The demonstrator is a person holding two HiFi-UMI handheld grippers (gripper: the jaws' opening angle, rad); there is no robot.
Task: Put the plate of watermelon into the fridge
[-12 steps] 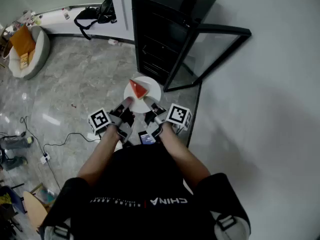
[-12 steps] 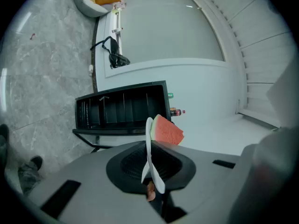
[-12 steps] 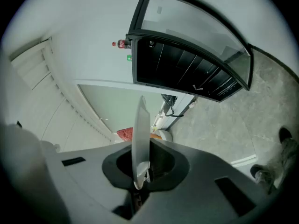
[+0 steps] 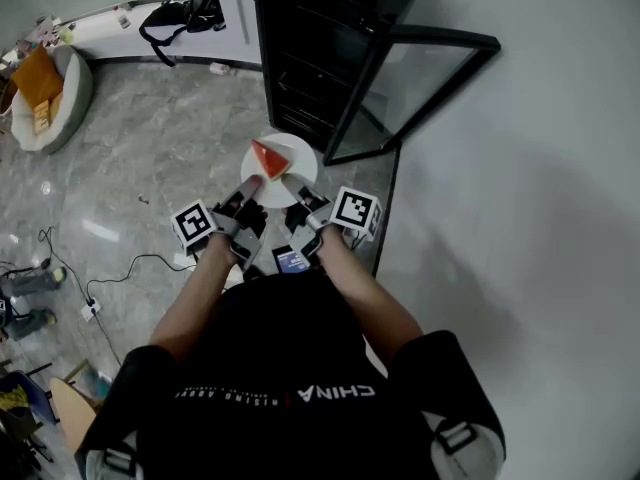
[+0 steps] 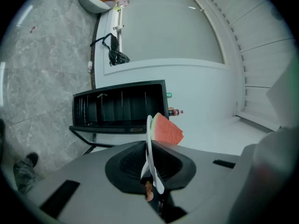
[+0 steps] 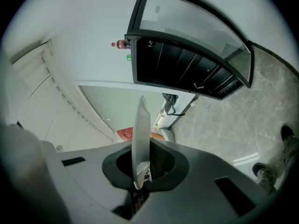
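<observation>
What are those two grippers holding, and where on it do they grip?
The white plate carrying the watermelon slice. The left gripper and the right gripper each clamp its rim, on the side nearest the person.

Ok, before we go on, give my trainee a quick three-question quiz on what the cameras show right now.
1. True or false: the glass door of the black fridge stands open.
2. What holds the round white plate? A) one gripper alone B) both grippers C) a bare hand
3. What food lies on the plate, and is the plate inside the fridge?

Key:
1. True.
2. B: the left gripper and the right gripper each clamp its rim.
3. A red watermelon wedge; no, the plate is in front of the fridge.
</observation>
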